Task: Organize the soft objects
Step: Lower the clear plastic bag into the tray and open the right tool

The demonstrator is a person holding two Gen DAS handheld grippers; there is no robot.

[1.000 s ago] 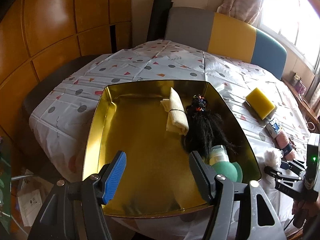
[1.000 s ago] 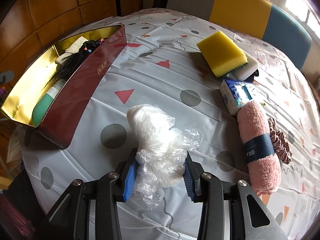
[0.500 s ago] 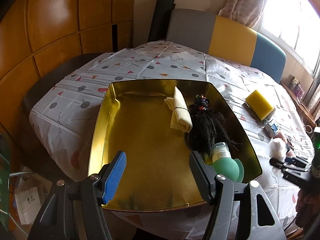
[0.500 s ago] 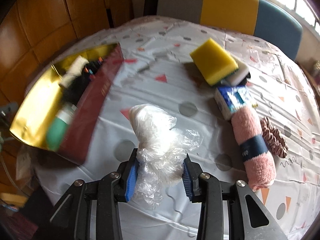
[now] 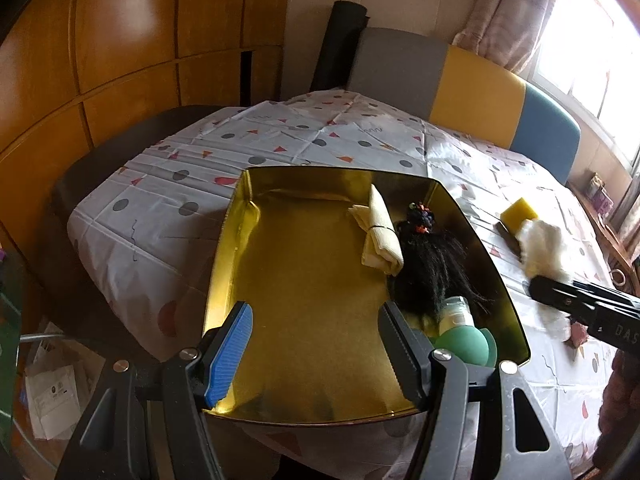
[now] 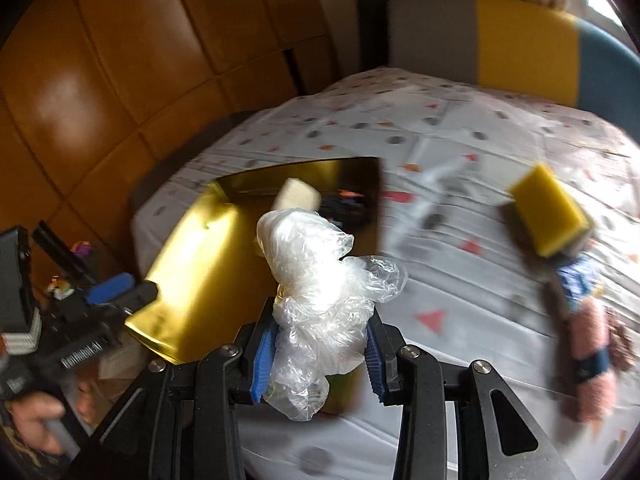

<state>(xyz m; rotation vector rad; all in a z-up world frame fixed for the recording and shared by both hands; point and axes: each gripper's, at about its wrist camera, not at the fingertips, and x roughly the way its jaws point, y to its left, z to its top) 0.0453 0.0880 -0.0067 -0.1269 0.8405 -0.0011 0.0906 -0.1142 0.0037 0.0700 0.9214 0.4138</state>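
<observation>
While the crumpled plastic bag (image 6: 320,280) is kept clenched between the pads of the right claw (image 6: 318,354), it has been lifted off the worktop (image 6: 460,280), where it rested a second ago, and carried toward the gold tin (image 6: 200,256); in the right wrist view the bag now hangs over the tin's near corner, from about 12 o'clock of the claw. The blur there suggests the swing is not finished. In the left wrist view the bag (image 5: 540,246) is seen at 3 o'clock, beyond the tin's right wall (image 5: 476,240). The left claw (image 5: 316,352) is held released and empty over the tin's bare floor. A rolled cloth (image 5: 380,240), a black wig (image 5: 434,276) and a green bottle (image 5: 462,340) already lie along the tin's right side. The yellow sponge (image 6: 548,216) and pink towel roll (image 6: 592,360) are judged left to gather.
</observation>
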